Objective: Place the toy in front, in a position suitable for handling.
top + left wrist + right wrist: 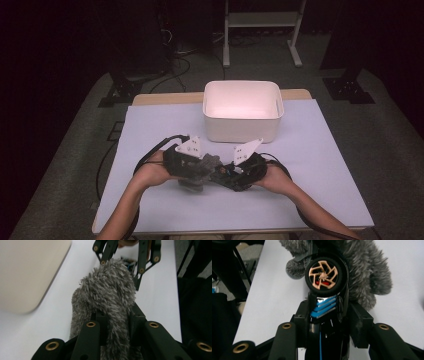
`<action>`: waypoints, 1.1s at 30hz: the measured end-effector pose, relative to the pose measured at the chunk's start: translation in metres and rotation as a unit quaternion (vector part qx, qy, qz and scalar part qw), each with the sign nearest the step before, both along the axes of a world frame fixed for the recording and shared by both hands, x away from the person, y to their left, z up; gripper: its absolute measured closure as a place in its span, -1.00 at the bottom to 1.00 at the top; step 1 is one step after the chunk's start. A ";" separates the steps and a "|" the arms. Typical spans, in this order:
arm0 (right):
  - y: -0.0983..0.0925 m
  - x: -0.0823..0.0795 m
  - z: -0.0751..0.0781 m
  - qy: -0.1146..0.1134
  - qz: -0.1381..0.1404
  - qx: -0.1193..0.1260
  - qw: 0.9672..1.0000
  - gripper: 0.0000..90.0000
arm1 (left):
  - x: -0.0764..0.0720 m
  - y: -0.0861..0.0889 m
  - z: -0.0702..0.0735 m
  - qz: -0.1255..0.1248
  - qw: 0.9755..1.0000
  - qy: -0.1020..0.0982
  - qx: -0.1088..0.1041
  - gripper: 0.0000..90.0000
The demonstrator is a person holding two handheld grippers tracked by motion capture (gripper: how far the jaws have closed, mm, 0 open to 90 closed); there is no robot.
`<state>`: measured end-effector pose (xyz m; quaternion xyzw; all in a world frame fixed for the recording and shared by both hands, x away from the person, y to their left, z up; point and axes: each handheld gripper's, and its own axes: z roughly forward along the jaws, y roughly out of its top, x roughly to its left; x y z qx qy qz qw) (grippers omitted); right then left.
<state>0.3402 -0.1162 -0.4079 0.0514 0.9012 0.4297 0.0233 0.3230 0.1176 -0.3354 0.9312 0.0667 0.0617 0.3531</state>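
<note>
A grey fuzzy plush (110, 290) is pinched between the jaws of my left gripper (116, 323), which is shut on it. In the high view the left gripper (197, 172) carries the plush (192, 184) just above the table's front middle. My right gripper (328, 322) is shut on a black toy car (324, 305) with a copper-spoked wheel (323, 274) and blue stripes. The car's front presses into the plush (367, 272). Both grippers meet tip to tip, with the right gripper (229, 175) directly right of the left one.
A white plastic bin (243, 111) stands behind the grippers at the table's back middle, its wall (27, 272) close on the left in the left gripper view. A pale sheet (320, 165) covers the table. A white stand (262, 30) and dark floor lie beyond.
</note>
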 end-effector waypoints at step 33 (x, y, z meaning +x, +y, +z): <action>-0.006 -0.008 0.008 -0.004 -0.002 0.026 1.000 0.24 | 0.001 -0.007 0.012 -0.020 1.000 0.013 -0.016 0.63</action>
